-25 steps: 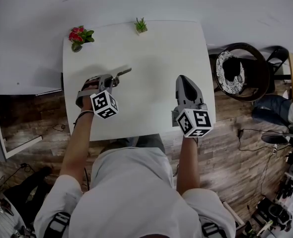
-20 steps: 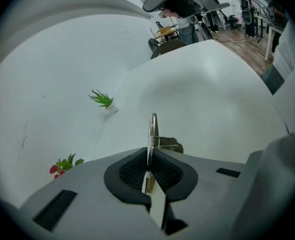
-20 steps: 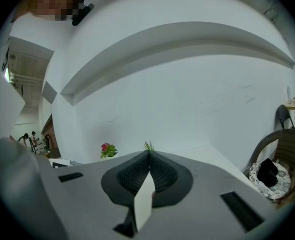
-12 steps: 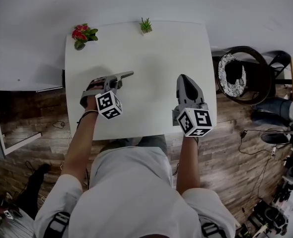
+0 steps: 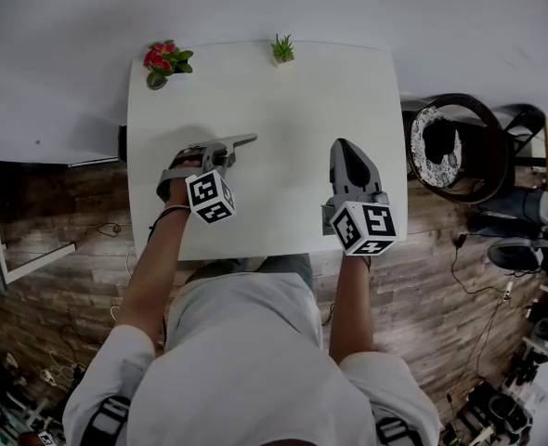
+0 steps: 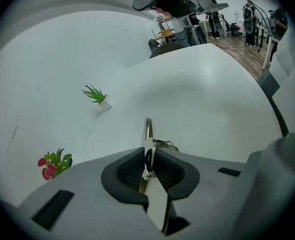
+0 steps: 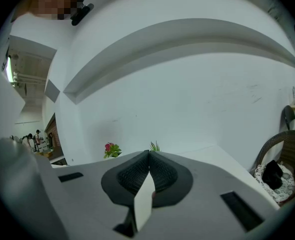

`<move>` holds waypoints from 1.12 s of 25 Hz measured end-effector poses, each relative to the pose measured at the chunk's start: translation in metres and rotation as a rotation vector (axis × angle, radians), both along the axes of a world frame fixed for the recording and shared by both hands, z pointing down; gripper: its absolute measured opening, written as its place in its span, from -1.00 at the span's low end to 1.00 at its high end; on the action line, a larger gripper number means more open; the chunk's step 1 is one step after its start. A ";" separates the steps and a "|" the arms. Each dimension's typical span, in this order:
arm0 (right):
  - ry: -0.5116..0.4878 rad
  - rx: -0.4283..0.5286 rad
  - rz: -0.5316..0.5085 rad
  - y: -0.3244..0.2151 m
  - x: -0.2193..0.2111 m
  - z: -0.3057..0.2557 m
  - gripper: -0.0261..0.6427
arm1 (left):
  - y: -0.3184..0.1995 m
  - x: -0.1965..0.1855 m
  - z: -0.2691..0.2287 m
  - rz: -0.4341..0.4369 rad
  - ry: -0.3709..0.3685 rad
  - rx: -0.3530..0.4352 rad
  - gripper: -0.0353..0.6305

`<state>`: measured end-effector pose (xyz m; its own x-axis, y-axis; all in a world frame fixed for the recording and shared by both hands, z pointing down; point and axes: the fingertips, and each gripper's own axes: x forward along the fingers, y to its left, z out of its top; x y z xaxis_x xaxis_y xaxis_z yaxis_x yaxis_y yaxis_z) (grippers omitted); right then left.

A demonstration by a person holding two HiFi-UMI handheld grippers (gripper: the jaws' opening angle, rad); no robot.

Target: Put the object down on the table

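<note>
A thin metal tool (image 5: 241, 141) with a flat blade and a small wire loop (image 6: 147, 134) sticks out of my left gripper (image 5: 224, 149) toward the table's middle, low over the white table (image 5: 283, 100). In the left gripper view the blade stands edge-on between the jaws of the left gripper (image 6: 148, 156), which are opening; a slight gap shows beside the blade. I cannot tell whether the tool touches the tabletop. My right gripper (image 5: 343, 149) hovers over the table's right half, and in its own view the right gripper (image 7: 149, 158) is shut with nothing between the pads.
A red flower sprig (image 5: 165, 59) and a small green plant (image 5: 282, 48) sit at the table's far edge. A dark round chair (image 5: 452, 147) stands right of the table. A white wall lies beyond the table; wooden floor shows along its near side.
My left gripper with the metal tool has drifted slightly right, and the tool lies more level. The right gripper has stayed in place.
</note>
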<state>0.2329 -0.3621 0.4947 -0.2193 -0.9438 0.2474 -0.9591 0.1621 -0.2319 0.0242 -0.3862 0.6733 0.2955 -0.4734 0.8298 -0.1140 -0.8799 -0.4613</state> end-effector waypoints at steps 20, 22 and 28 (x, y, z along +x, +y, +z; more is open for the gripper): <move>0.020 0.006 -0.017 0.006 -0.006 -0.010 -0.89 | 0.013 -0.005 0.011 -0.013 -0.007 -0.087 -0.55; 0.021 0.005 -0.017 0.007 -0.004 -0.010 -0.89 | 0.015 -0.004 0.010 -0.022 -0.001 -0.108 -0.50; 0.022 0.013 -0.022 0.007 -0.004 -0.013 -0.90 | 0.027 0.001 0.002 -0.061 0.082 -0.187 -0.40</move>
